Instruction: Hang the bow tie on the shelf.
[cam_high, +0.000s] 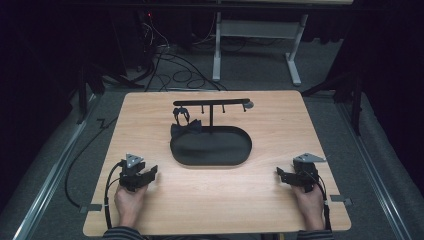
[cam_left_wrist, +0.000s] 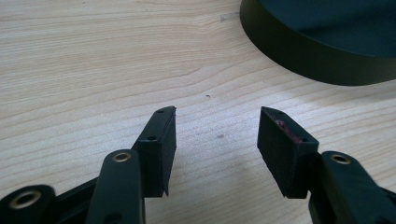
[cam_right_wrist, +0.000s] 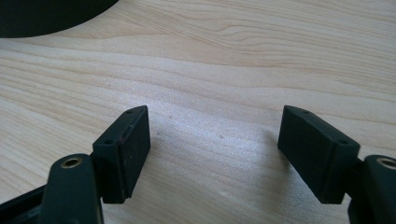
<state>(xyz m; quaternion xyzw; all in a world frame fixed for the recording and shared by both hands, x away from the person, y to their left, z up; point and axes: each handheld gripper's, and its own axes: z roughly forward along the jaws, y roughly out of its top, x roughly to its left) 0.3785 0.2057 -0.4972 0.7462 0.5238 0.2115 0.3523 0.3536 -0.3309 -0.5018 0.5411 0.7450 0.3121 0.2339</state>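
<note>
Plenty of bare table (cam_high: 210, 200) across the bottom of the high view, so the strip between the left gripper (cam_high: 148, 176) and right gripper (cam_high: 281, 174) is wide open. Mid-frame, the black tray (cam_high: 235, 156) blocks the centre, with the stand (cam_high: 212, 104) rising at its far rim and a black bow (cam_high: 186, 128) hanging upper left of it. Both side strips past the tray are free.

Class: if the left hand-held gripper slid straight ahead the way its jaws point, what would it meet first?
Probably bare table first; the black oval tray lies ahead to the right, so the left hand-held gripper, jaws open and empty, may pass its rim.
</note>
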